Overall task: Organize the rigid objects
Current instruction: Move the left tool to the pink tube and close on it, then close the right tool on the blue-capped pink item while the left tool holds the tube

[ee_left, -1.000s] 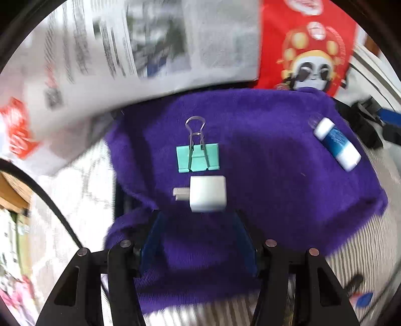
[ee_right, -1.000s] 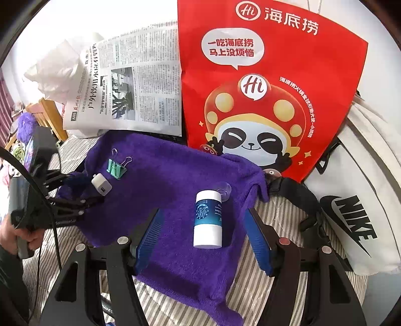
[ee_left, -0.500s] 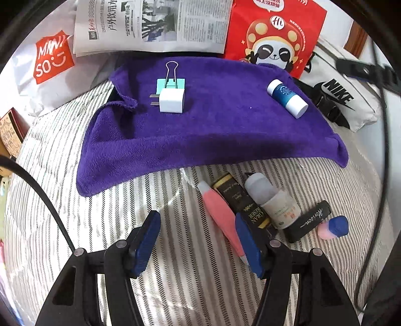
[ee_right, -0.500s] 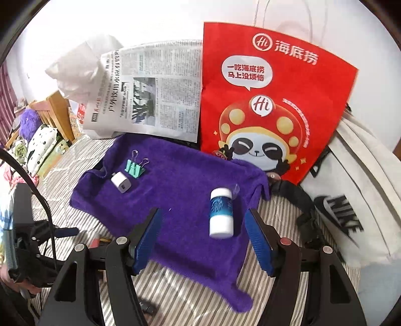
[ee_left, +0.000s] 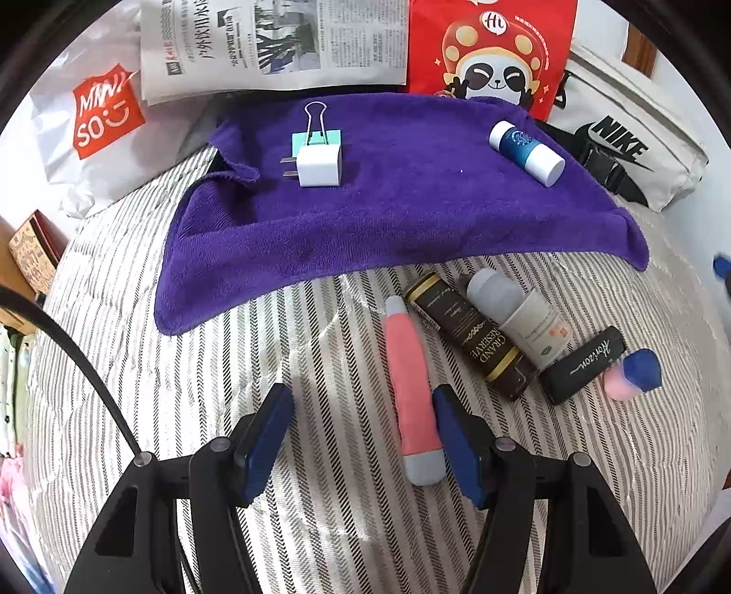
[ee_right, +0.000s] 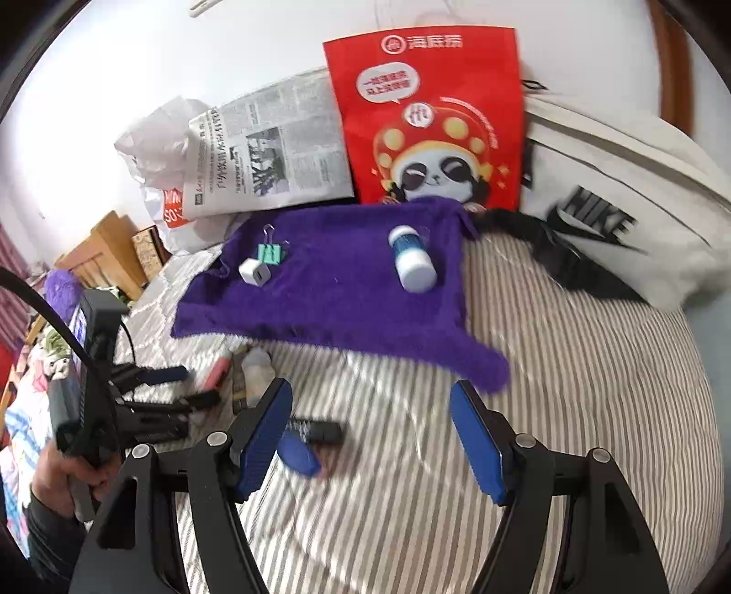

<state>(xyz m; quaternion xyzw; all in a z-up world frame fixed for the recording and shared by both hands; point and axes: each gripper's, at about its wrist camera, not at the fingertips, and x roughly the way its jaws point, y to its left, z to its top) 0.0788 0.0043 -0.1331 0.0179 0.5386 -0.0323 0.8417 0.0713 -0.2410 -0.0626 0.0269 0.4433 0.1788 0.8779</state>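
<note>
A purple towel lies on the striped bed. On it are a white charger plug, a teal binder clip and a blue-and-white bottle. In front of the towel lie a pink tube, a dark brown tube, a grey bottle, a black stick and a pink-and-blue piece. My left gripper is open, its right pad beside the pink tube. My right gripper is open and empty above the bed.
A red panda bag, a newspaper, a white Miniso bag and a white Nike bag stand behind the towel. Wooden furniture is at the left.
Both grippers have drawn back from the towel toward the near bed. The charger plug now lies free on the towel. The left gripper has come down beside the pink tube.
</note>
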